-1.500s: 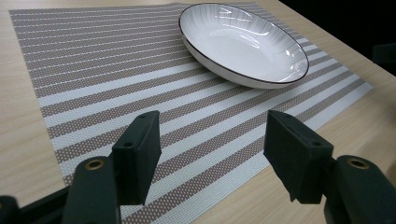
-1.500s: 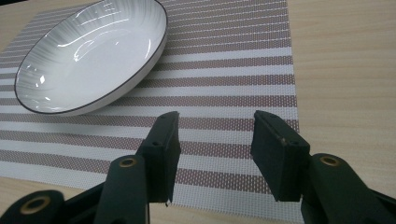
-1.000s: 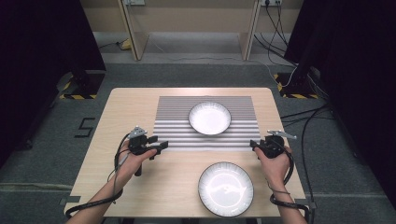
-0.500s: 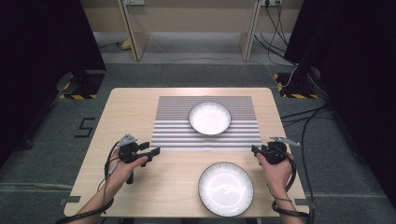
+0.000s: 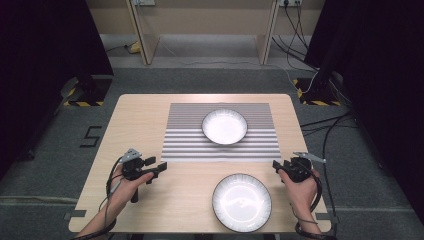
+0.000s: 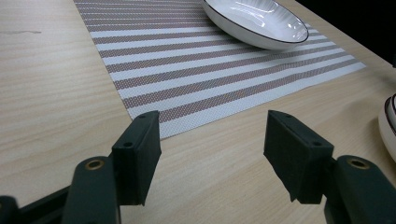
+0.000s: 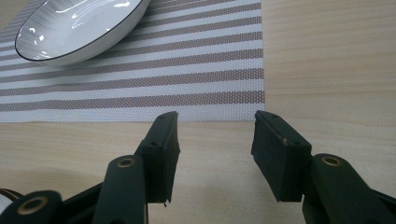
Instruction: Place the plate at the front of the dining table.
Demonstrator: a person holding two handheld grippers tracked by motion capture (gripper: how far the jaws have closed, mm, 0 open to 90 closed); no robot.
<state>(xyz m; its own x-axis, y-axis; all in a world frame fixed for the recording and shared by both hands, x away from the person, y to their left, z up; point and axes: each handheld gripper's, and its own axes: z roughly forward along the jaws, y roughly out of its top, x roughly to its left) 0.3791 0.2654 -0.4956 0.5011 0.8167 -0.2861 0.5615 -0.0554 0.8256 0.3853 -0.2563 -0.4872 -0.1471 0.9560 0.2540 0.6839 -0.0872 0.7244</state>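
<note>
High view: 2 grippers low in frame, beside near plate (image 5: 242,202).
Left gripper (image 5: 161,167) and right gripper (image 5: 275,165) both have jaws wide, holding nothing.

A black mark (image 5: 90,136) looking like the number 5 is lying on the grey floor (image 5: 60,165), just left of the table (image 5: 140,107).

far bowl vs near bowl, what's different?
The far bowl sits on the striped mat; the near bowl sits on bare table. The far bowl looks smaller in the high view; the near bowl lies between the two hands. Both are white, ribbed, dark-rimmed, upright and empty.
</note>
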